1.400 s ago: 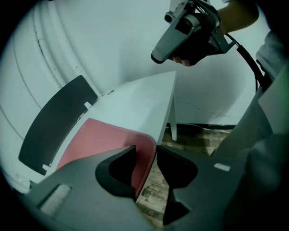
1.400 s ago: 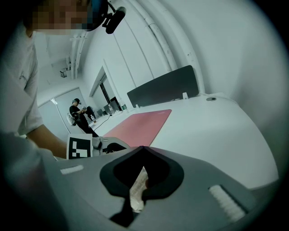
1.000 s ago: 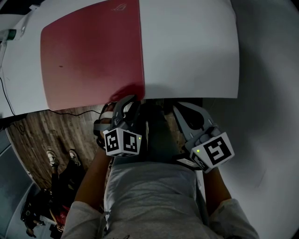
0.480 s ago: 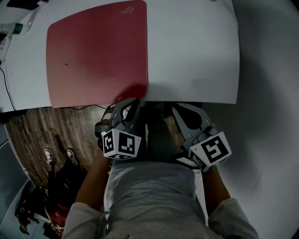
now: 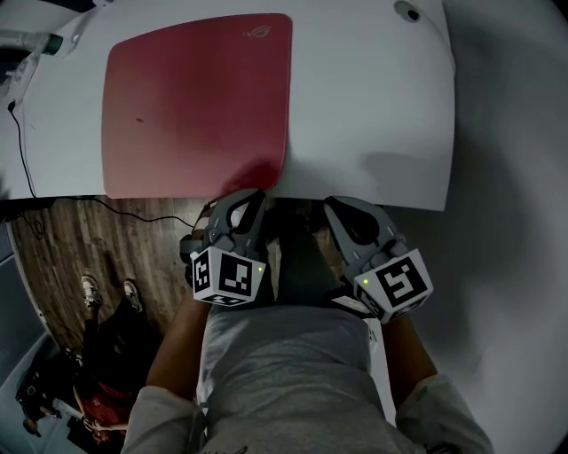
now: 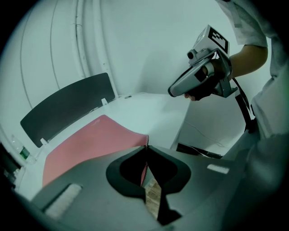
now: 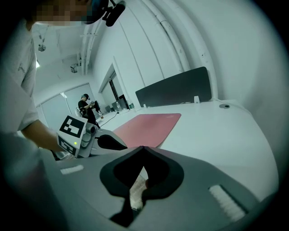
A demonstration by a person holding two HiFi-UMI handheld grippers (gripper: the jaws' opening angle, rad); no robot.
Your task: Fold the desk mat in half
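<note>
The red desk mat (image 5: 195,97) lies flat on the left half of the white table (image 5: 373,106). My left gripper (image 5: 253,193) is at the mat's near right corner, by the table's front edge. In the left gripper view the left gripper (image 6: 146,148) is shut on that corner, and the desk mat (image 6: 90,144) rises slightly into the jaws. My right gripper (image 5: 335,206) hovers at the front edge to the right, off the mat. In the right gripper view the right gripper (image 7: 143,148) is shut with nothing in it, and the desk mat (image 7: 149,126) lies ahead to the left.
A dark divider panel (image 6: 67,108) stands along the table's far edge. A black cable (image 5: 22,142) runs down the table's left side. A round grommet (image 5: 406,12) sits at the far right. Wooden floor (image 5: 106,257) shows below the front edge. People (image 7: 88,106) stand far off.
The head view has swung, so the mat sits further right and lower in it. Both grippers stay at the table's front edge, the left one at the mat's near right corner.
</note>
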